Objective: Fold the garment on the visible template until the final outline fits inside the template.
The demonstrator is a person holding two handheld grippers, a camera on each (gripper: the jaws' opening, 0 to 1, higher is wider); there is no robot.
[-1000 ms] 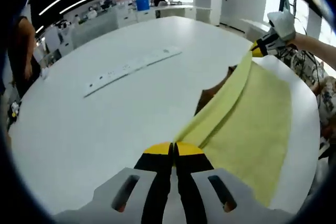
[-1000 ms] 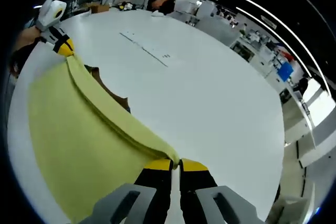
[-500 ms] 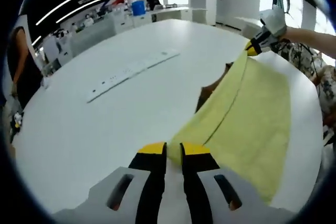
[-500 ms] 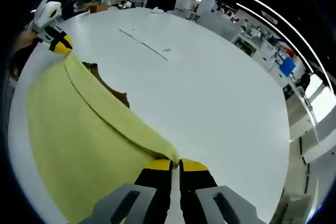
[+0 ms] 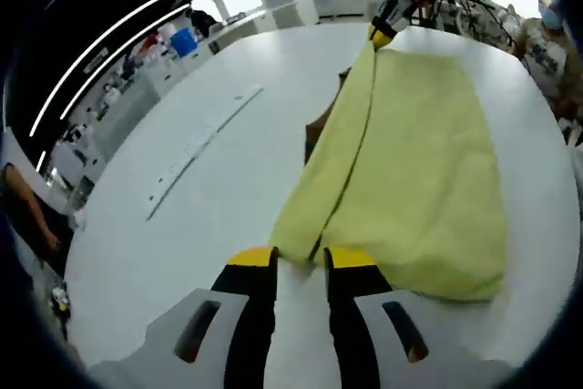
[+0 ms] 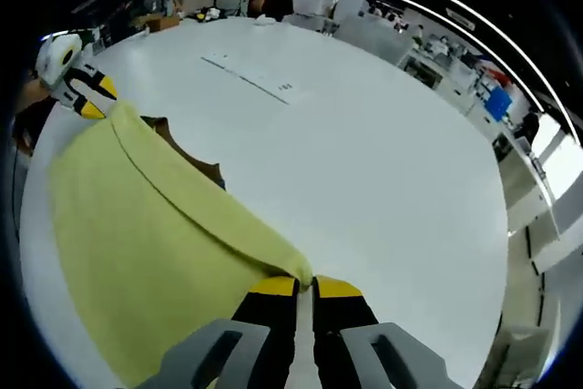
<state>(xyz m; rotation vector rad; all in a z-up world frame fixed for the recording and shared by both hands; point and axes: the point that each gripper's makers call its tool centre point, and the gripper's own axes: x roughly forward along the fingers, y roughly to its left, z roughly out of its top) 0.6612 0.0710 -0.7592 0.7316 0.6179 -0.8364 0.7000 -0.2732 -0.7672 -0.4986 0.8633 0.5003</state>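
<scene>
My right gripper (image 6: pixel 304 285) pinched a corner of the soft yellow garment (image 6: pixel 155 225), which lay folded in a flat rectangle on the smooth white table (image 6: pixel 364 161) over a brown template (image 6: pixel 187 152). My left gripper (image 5: pixel 301 261) stood parted at the opposite corner, gripping nothing.

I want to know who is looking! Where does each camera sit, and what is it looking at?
Left gripper view: rides on the left gripper, fingers open, looking along the yellow garment toward the right gripper, held by a person's arm.
Right gripper view: rides on the right gripper, fingers shut on the garment's corner, looking toward the left gripper.
Shared: the garment, the white table, both grippers.
</scene>
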